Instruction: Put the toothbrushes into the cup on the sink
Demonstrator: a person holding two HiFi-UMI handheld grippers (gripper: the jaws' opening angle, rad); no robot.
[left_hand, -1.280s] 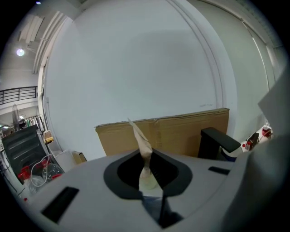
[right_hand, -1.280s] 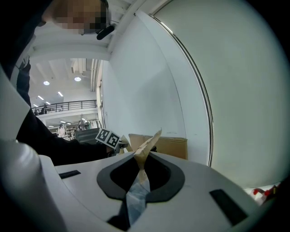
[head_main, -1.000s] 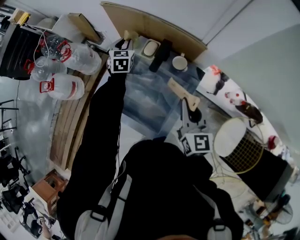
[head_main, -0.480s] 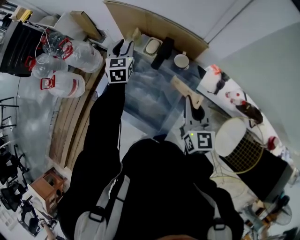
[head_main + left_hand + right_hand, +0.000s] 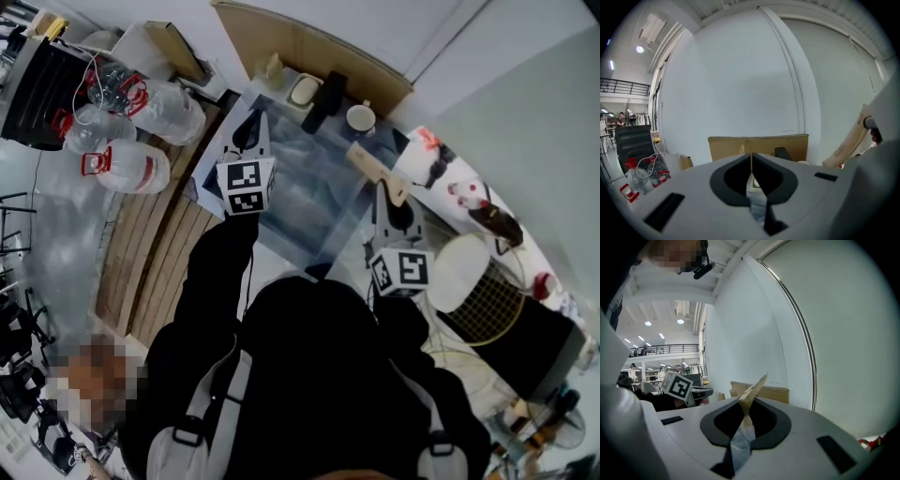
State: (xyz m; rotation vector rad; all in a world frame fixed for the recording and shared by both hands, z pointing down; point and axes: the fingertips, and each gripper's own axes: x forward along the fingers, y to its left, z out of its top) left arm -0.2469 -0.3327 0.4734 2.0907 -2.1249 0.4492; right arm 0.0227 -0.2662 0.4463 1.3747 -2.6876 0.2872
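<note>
The toothbrush (image 5: pixel 373 172) (a pale wooden one) is clamped between the fingers of your right gripper (image 5: pixel 386 195) and is held over the sink top (image 5: pixel 300 192). Its free end points toward the cup (image 5: pixel 360 118), which stands near the back edge beside a black object (image 5: pixel 322 105) and a soap dish (image 5: pixel 303 92). Your left gripper (image 5: pixel 252 133) is over the left side of the sink top. Its jaws are closing, tips almost together, with nothing between them. A cardboard panel (image 5: pixel 309 49) stands behind.

Even, diffuse indoor light from ceiling lamps (image 5: pixel 648 323); shadows soft. Gripper views show strong fisheye bending, dark vignetted corners and blurred foregrounds.
</note>
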